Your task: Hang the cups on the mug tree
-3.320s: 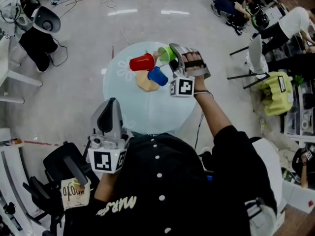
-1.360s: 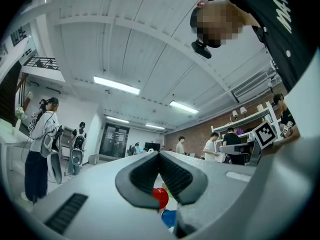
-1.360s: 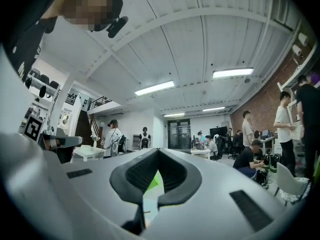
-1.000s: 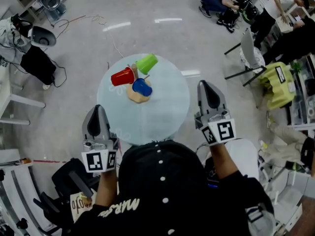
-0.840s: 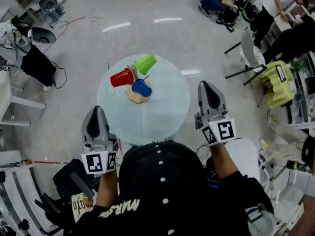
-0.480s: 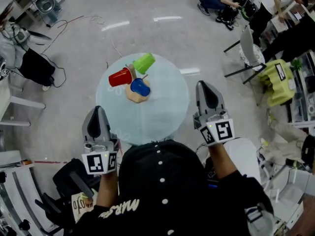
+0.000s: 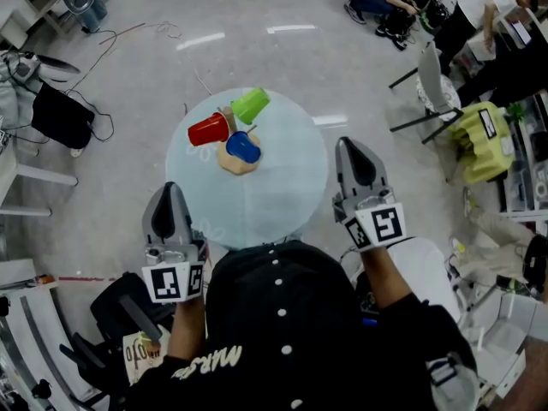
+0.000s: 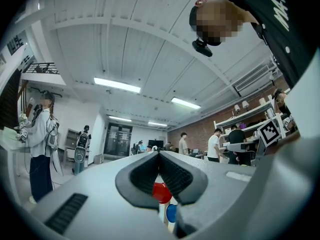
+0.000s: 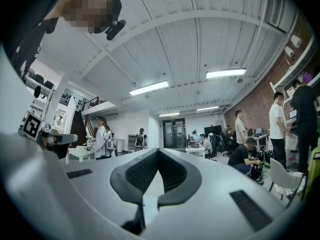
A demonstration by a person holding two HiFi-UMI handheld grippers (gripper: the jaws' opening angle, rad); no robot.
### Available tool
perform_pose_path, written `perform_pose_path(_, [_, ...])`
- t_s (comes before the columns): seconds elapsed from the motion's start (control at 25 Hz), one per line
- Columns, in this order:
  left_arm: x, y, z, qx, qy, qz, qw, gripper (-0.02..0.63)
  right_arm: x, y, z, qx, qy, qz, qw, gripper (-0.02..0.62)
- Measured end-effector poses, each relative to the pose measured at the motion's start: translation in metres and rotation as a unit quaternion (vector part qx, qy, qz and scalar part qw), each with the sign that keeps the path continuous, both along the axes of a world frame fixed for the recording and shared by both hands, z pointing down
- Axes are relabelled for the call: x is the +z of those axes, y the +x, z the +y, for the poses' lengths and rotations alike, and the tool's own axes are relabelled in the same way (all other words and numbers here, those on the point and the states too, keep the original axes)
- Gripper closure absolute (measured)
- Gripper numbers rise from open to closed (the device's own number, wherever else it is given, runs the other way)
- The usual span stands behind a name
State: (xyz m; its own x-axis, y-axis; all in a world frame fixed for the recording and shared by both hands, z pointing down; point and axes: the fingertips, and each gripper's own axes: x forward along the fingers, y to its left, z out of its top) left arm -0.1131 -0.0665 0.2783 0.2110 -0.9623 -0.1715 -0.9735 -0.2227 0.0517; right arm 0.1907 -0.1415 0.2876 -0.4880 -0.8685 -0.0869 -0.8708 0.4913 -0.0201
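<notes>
Grey polished floor [image 7: 111,187] of a busy workshop filled the head view, with a pale round table [image 7: 287,191] at its centre. On the table's far left part stood the mug tree [image 7: 229,163], of which I saw little more than the tan wooden base. The red cup [image 7: 205,130], green cup [image 7: 251,105] and blue cup [image 7: 244,148] clustered over it and hid its stem and pegs, so I could not tell how each handle sat. A black cap [image 7: 282,306] on the person wearing the camera cut off the table's near edge.

The left gripper [image 7: 169,191] and right gripper [image 7: 351,146] flanked the table's near half, one at each side, well apart from the cups. In the left gripper view its jaws were pressed together at the tips, pinching nothing. Through the small gap below the tips, the red and blue cups showed far off and partly cut off. The right gripper view showed that gripper's jaws pressed together too, empty.

White lettering [image 7: 201,360] on the black clothing began "MAR", and the rest was hard to read. A tan card [image 7: 130,336] at lower left bore writing I could not make out. Each gripper's cube carried black-and-white square markers.
</notes>
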Motion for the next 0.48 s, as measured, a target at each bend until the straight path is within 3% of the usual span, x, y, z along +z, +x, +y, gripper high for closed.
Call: perform_pose_path(0.48, [-0.0009, 0.002, 0.0059, 0.001, 0.002, -0.002, 1.0, 0.612, 0.0015, -0.0005, 0.0044, 0.001, 0.0, 0.009, 1.0, 0.595])
